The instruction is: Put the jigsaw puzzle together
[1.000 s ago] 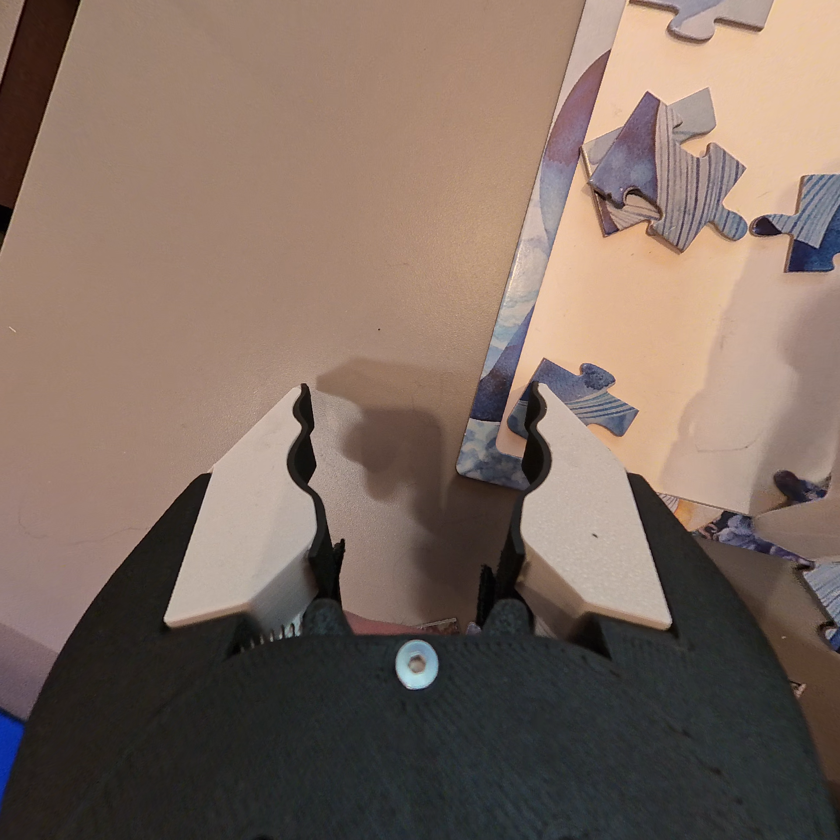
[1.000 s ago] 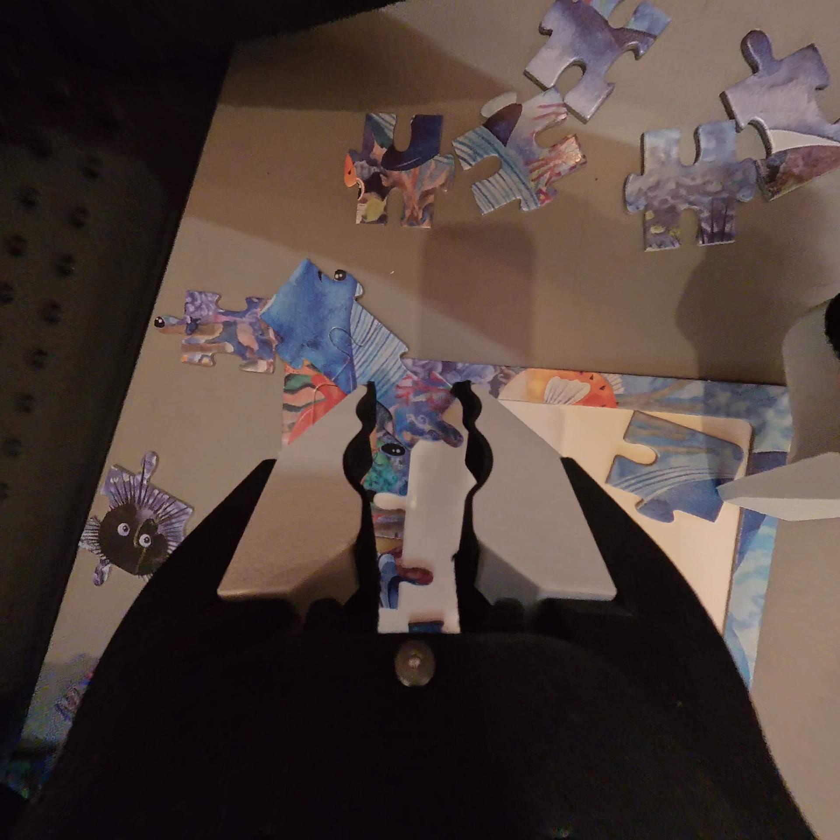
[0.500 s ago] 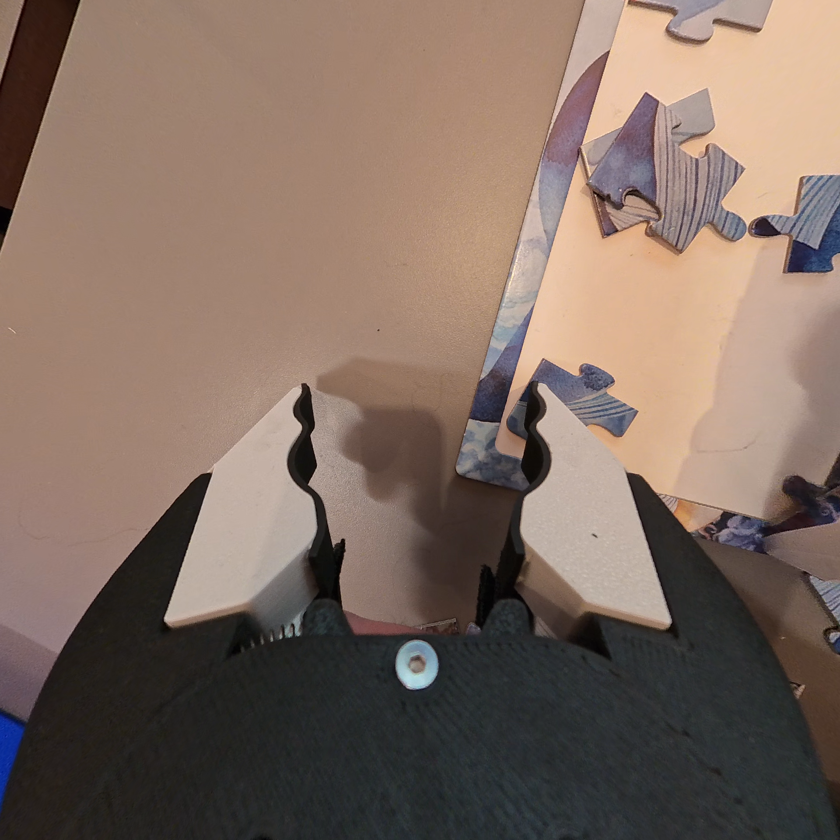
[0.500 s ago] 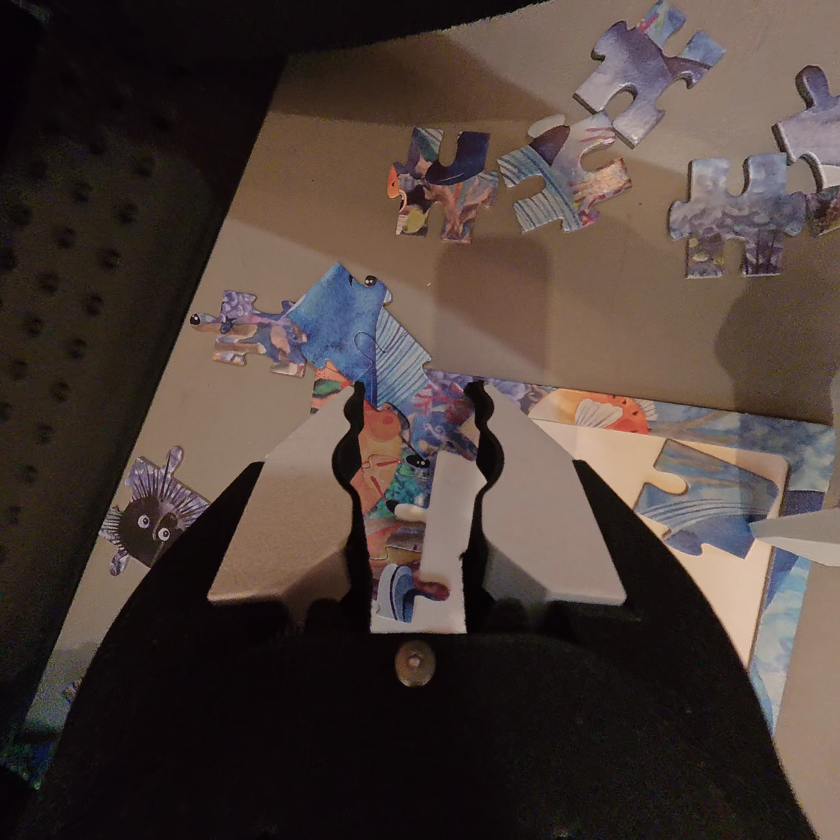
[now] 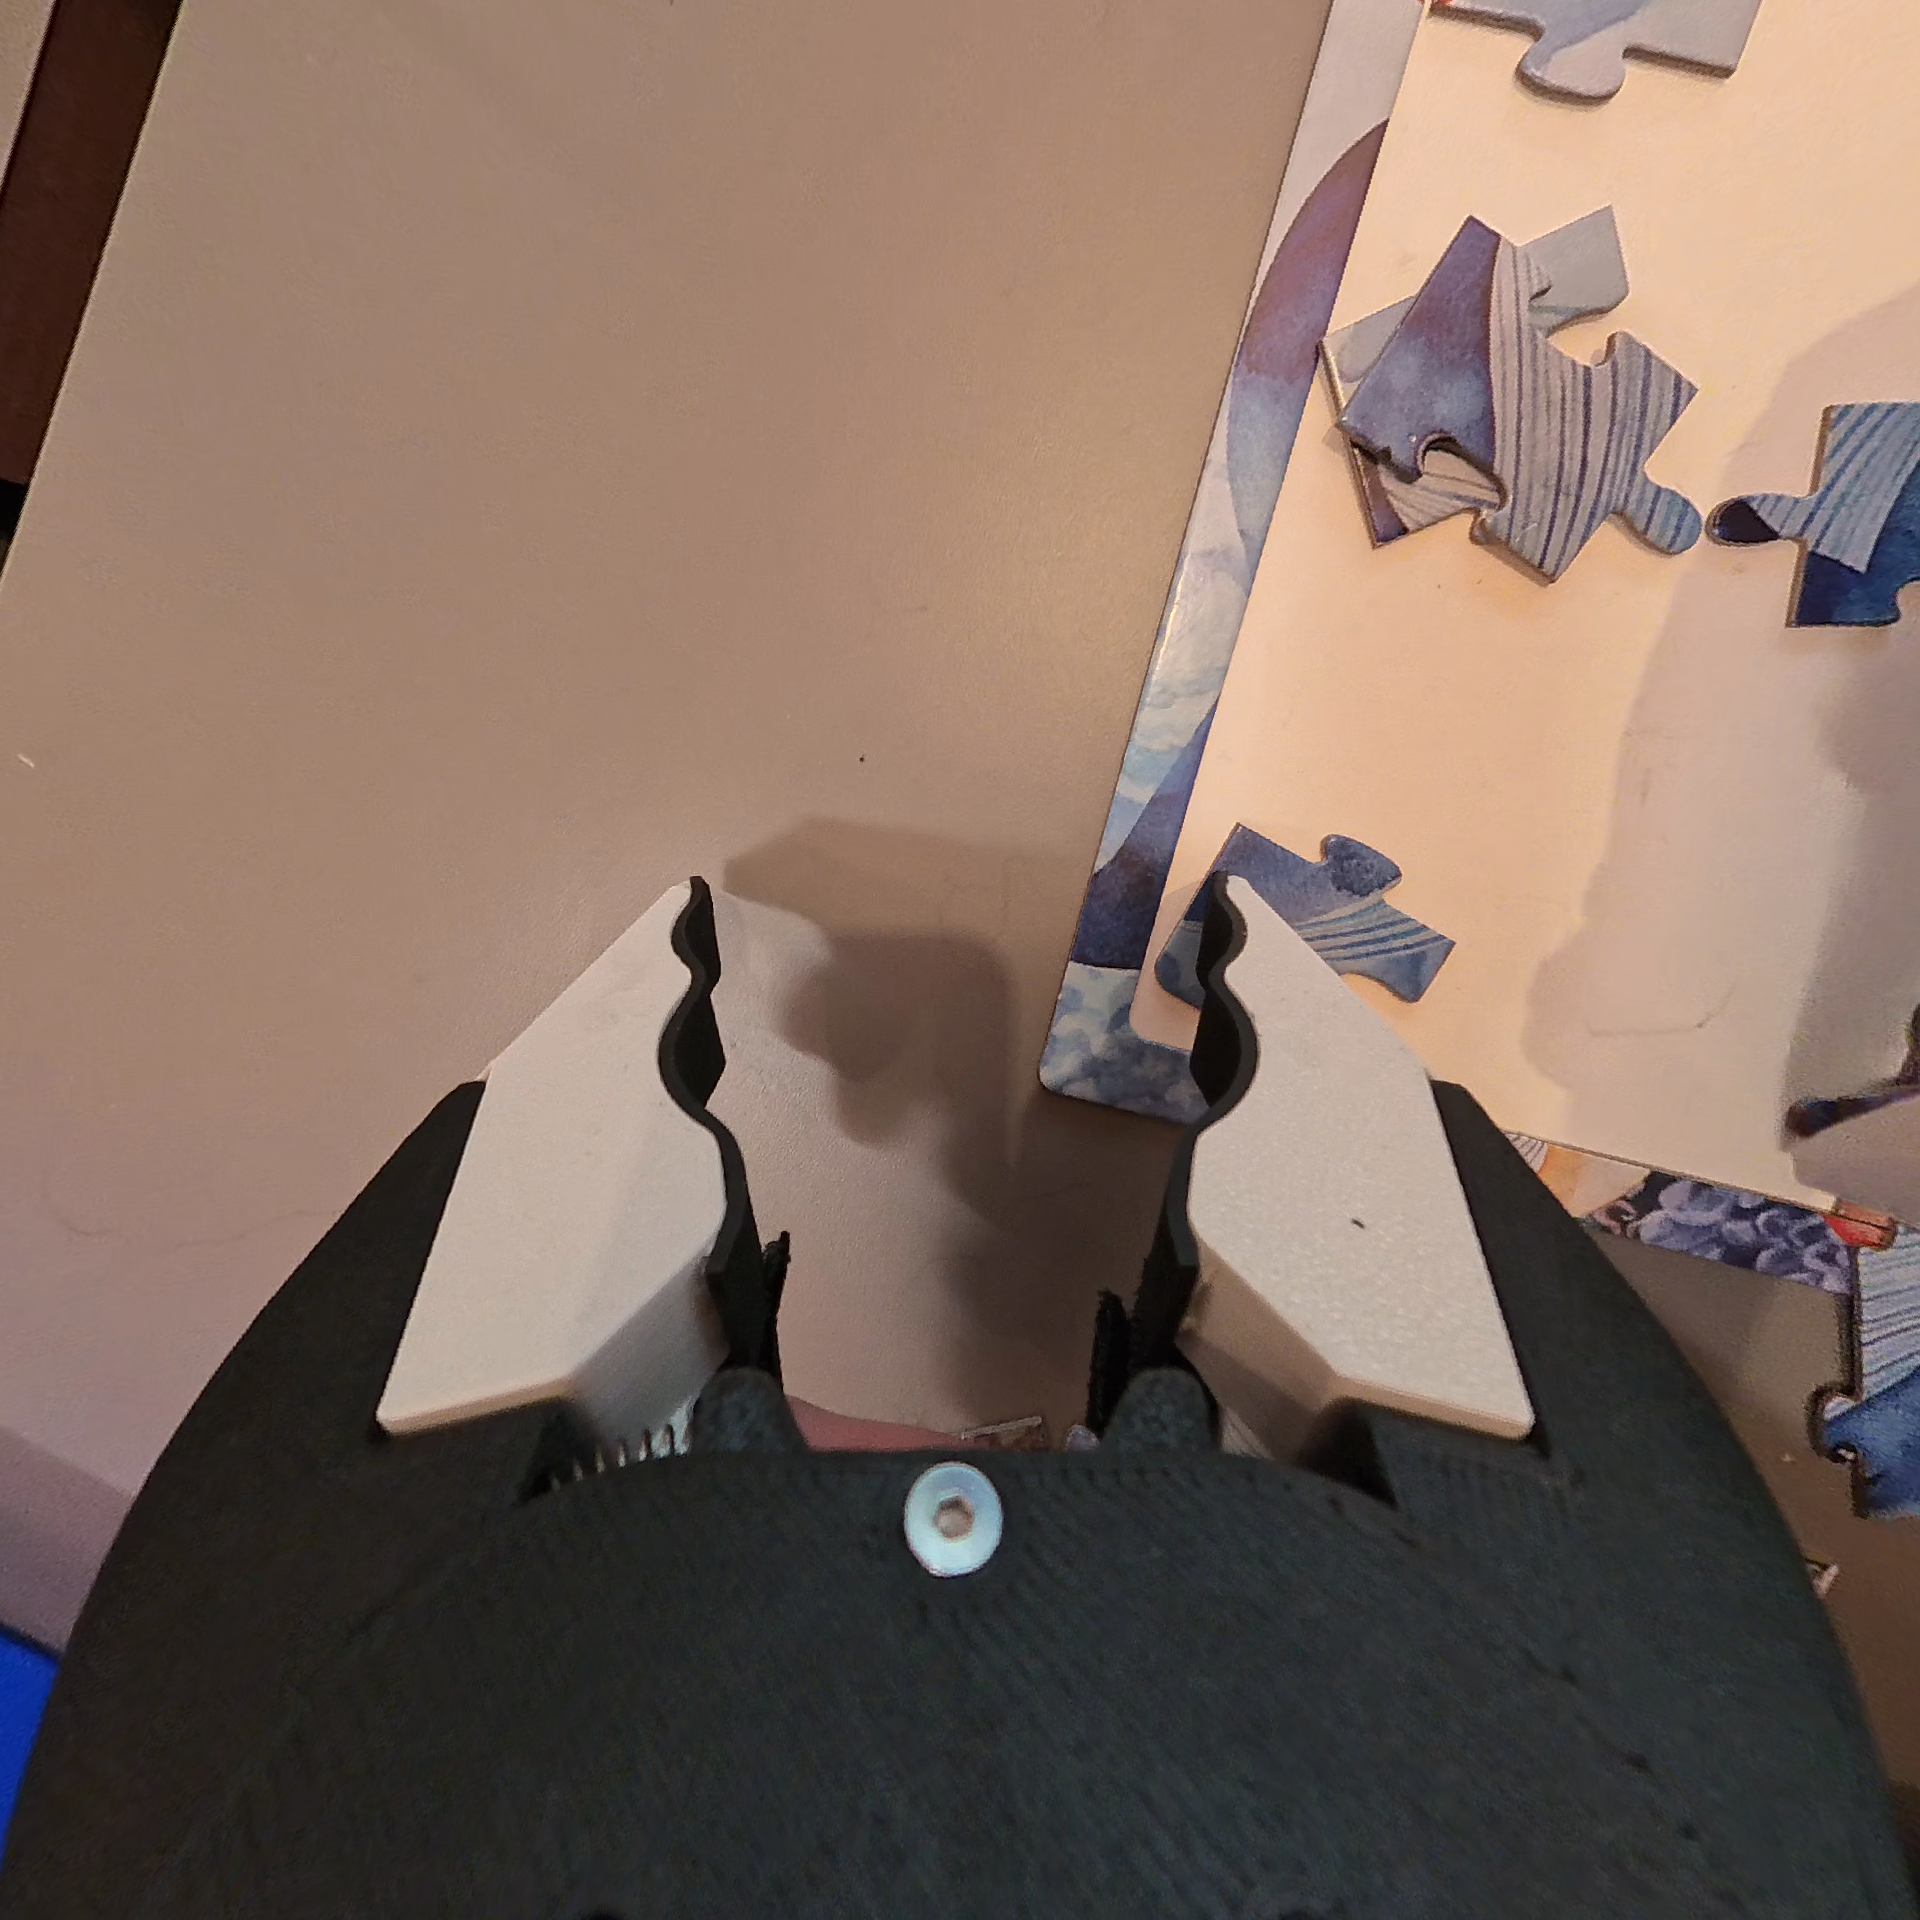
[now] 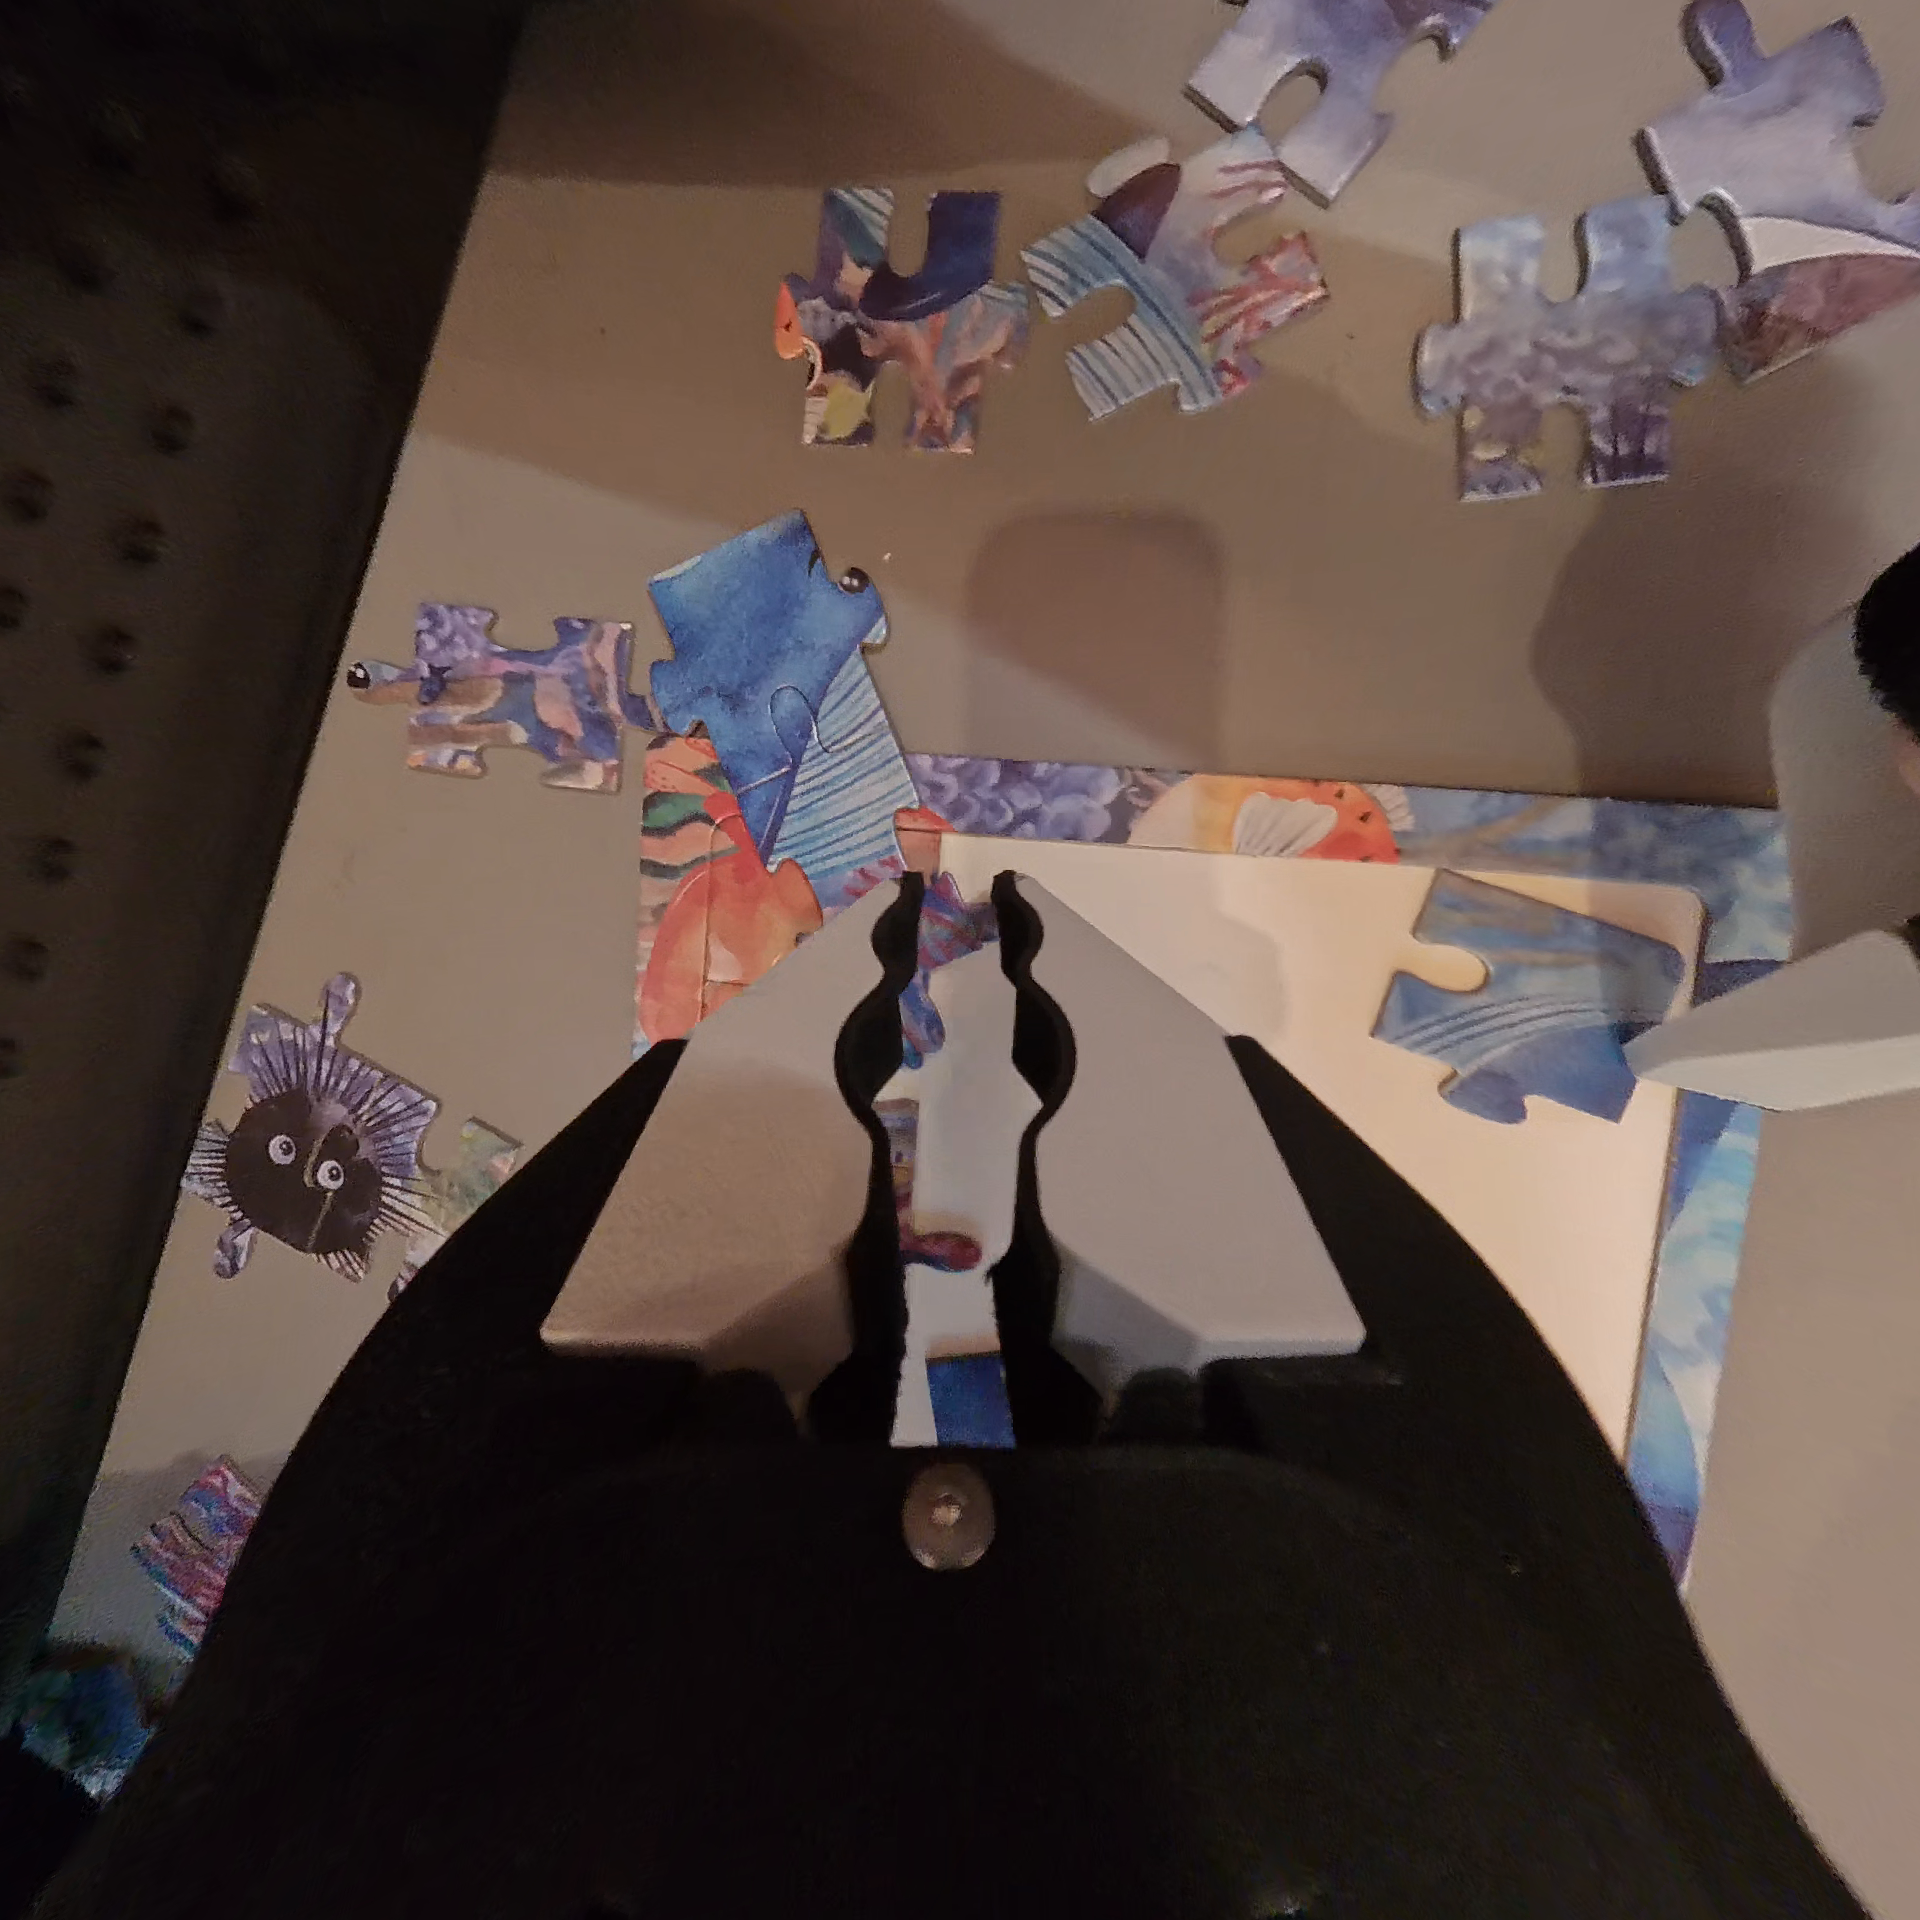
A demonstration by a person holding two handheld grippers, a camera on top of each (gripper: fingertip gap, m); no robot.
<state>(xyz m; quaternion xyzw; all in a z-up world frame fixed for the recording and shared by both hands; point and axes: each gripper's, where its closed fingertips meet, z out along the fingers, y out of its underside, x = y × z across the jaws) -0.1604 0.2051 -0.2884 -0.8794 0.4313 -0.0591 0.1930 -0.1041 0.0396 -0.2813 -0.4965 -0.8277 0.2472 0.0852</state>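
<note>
Right gripper is seen nearly closed over the puzzle tray, nothing clamped (piece below partly hidden). Left gripper is held apart above the table.

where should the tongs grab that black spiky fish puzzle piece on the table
The black spiky fish piece lies flat on the table, apart from the tray, so come down from above. Probably best to pinch across its round body, one finger on each long edge, not on the thin tab at the top. The right tongs are nearest, but their jaws look nearly closed, with no piece visibly held.
</note>
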